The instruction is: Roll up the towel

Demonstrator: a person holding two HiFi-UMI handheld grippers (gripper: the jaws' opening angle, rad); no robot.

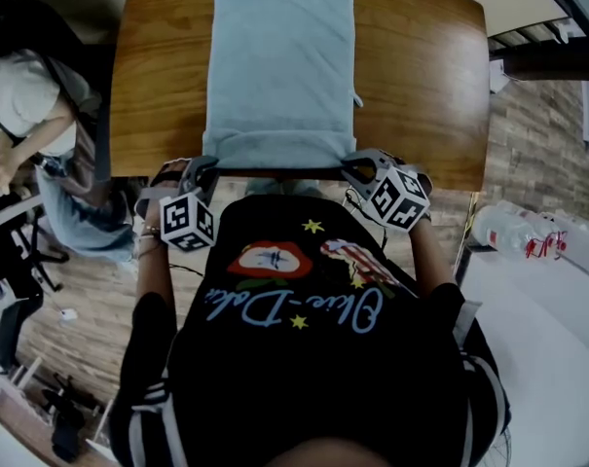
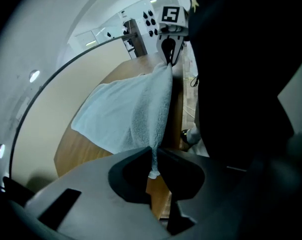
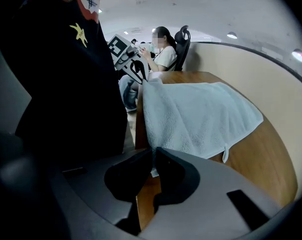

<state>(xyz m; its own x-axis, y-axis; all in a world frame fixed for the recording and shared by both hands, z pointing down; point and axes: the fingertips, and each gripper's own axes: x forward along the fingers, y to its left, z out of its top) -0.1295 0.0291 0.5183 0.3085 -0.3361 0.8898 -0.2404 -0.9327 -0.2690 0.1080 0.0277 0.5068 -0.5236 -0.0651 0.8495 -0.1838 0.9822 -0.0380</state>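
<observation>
Gripper views: left gripper [image 2: 153, 153] and right gripper [image 3: 153, 155] each clamp a near towel [image 1: 279, 66] corner; head view obscures the pinch.

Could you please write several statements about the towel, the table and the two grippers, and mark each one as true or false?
1. The left gripper is shut on a near corner of the towel. True.
2. The right gripper is open and holds nothing. False: it is shut on the other near corner of the towel.
3. The towel is already a tight roll. False: it lies spread out along the table.
4. The table has a wooden top. True.
5. Nobody else is in view. False: a seated person is beside the table.
</observation>
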